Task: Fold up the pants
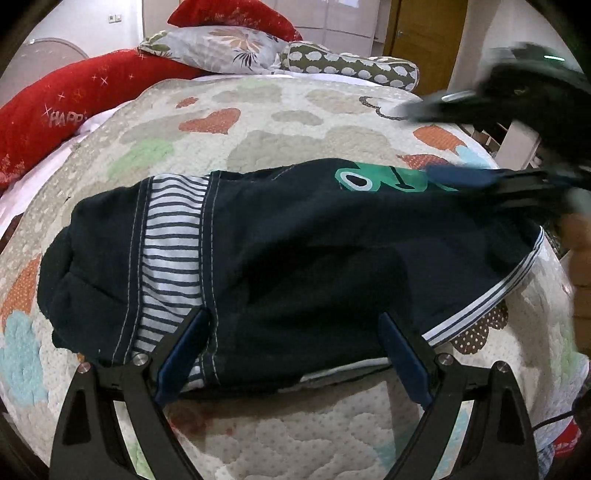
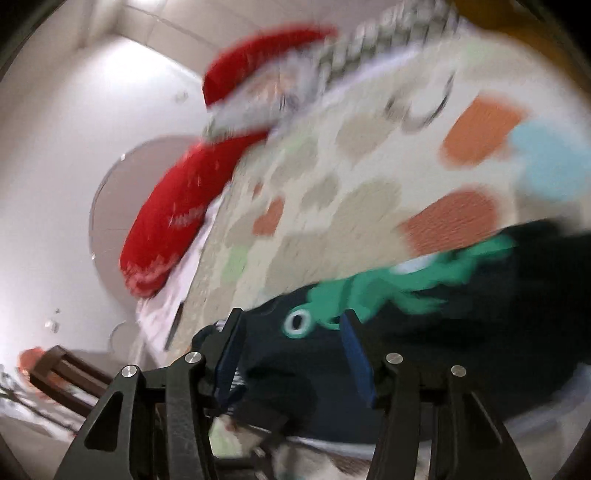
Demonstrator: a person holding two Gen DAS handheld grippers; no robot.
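Observation:
Dark navy pants [image 1: 295, 251] with a striped white panel and a green print lie bunched on the quilted bed cover [image 1: 258, 140]. My left gripper [image 1: 293, 328] is open, its blue-padded fingers spread over the near edge of the pants. My right gripper [image 2: 291, 332] is open in its own blurred, tilted view, with the dark pants [image 2: 424, 332] and the green print between and beyond its fingers. It also shows in the left wrist view [image 1: 491, 181] at the right edge of the pants, blurred.
Red pillows [image 1: 55, 110], a floral pillow [image 1: 221, 48] and a spotted pillow [image 1: 351, 66] lie at the head of the bed. A wooden door [image 1: 424, 33] stands behind. A person's hand [image 1: 580, 258] is at the right edge.

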